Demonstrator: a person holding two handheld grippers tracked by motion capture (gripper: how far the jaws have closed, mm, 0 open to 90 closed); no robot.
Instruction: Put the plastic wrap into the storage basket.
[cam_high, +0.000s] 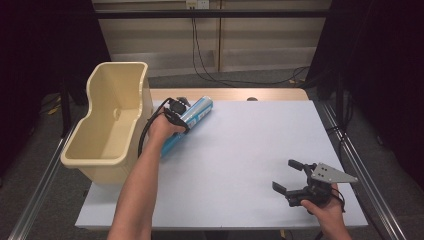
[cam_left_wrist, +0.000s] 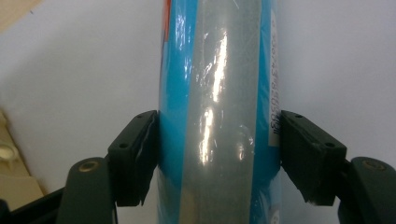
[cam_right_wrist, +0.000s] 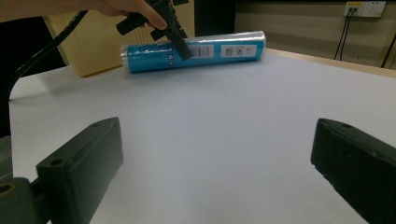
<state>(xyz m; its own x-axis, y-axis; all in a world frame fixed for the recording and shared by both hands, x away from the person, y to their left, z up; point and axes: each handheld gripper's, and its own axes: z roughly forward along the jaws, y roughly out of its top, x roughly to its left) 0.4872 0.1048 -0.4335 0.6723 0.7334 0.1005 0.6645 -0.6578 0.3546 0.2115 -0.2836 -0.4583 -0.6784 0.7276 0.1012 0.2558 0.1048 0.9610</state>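
A blue and clear plastic-wrapped roll (cam_high: 201, 109) lies on its side on the white tabletop (cam_high: 250, 145), near the back left. My left gripper (cam_high: 175, 113) reaches over it from above. In the left gripper view the roll (cam_left_wrist: 219, 93) runs up between the two black pads (cam_left_wrist: 135, 154), which press on both its sides. The right gripper view shows the roll (cam_right_wrist: 210, 51) resting flat with the left gripper (cam_right_wrist: 170, 28) on it. My right gripper (cam_high: 284, 175) hovers open near the front right with nothing between its jaws (cam_right_wrist: 215, 140).
A tall cream plastic bin (cam_high: 95, 80) stands open at the table's left edge, right beside the roll and my left forearm; its wall (cam_right_wrist: 88, 51) is behind the roll. A strip of bare wood (cam_high: 235, 94) runs along the table's far edge.
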